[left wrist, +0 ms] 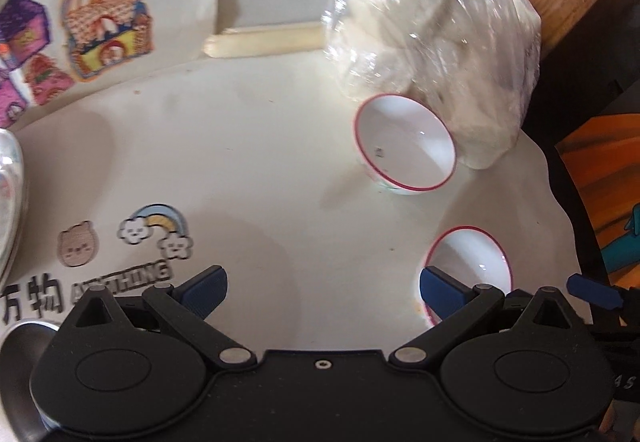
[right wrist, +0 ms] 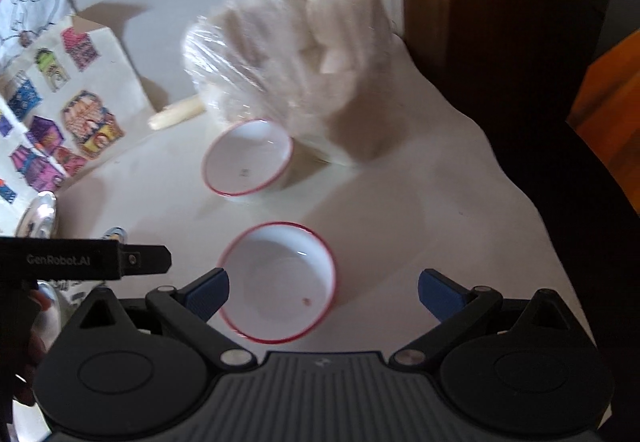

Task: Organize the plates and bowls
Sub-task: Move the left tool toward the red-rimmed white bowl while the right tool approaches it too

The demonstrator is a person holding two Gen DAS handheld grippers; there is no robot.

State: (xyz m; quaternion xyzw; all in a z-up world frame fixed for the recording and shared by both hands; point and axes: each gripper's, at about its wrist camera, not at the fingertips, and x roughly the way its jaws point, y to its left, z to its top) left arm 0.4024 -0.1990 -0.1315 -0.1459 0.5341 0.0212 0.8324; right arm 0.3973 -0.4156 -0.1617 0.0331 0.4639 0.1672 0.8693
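Observation:
Two white bowls with red rims stand on the white table. The far bowl [left wrist: 405, 143] [right wrist: 247, 157] leans against a clear bag. The near bowl [left wrist: 468, 266] [right wrist: 278, 282] sits upright, closer to the table's right edge. My left gripper [left wrist: 323, 292] is open over bare table, its right finger just in front of the near bowl. My right gripper [right wrist: 323, 294] is open right above the near bowl, with its left fingertip over the bowl's left rim. Neither gripper holds anything. The right gripper's blue fingertip [left wrist: 592, 292] shows at the right edge of the left wrist view.
A clear plastic bag of white buns [left wrist: 436, 53] [right wrist: 296, 69] lies behind the far bowl. A metal plate [left wrist: 10, 201] [right wrist: 38, 217] sits at the left. Cartoon-printed paper [left wrist: 92, 21] and a pale stick [left wrist: 260, 39] lie at the back. The table edge [left wrist: 560, 201] drops off at right.

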